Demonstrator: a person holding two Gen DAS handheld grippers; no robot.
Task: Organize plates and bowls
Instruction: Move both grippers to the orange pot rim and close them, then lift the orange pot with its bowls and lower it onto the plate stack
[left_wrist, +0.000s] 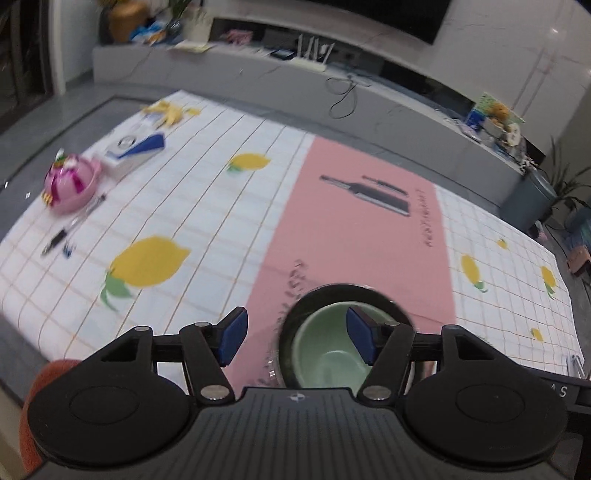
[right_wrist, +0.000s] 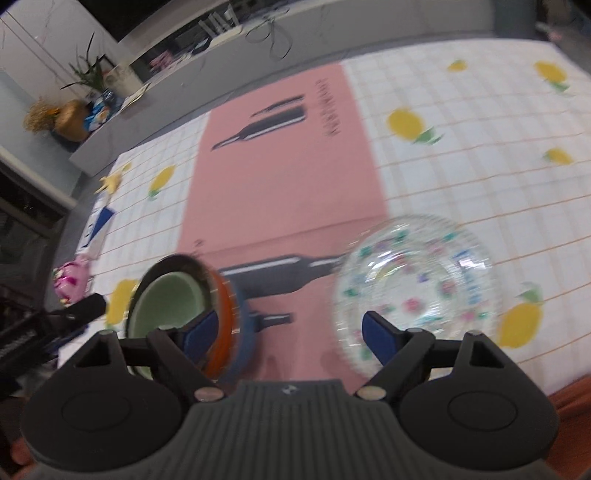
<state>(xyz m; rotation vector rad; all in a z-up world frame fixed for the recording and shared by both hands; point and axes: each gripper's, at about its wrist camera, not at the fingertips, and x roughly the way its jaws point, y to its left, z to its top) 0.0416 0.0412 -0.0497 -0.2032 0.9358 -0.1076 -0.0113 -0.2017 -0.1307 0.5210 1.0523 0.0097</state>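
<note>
Here the left gripper (left_wrist: 295, 341) has its blue pads wide apart, holding nothing. The green bowl (left_wrist: 325, 354) sits in a dark bowl on the pink mat (left_wrist: 354, 229). The right gripper (right_wrist: 291, 332) is wide apart too, near the glass plate (right_wrist: 417, 288). The mat's writing is too blurry to read.

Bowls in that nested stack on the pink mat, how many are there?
4, nested on the pink mat: a pale green ceramic bowl innermost, inside a dark bowl, then an orange bowl, then a blue bowl outermost. More may be hidden inside.
</note>
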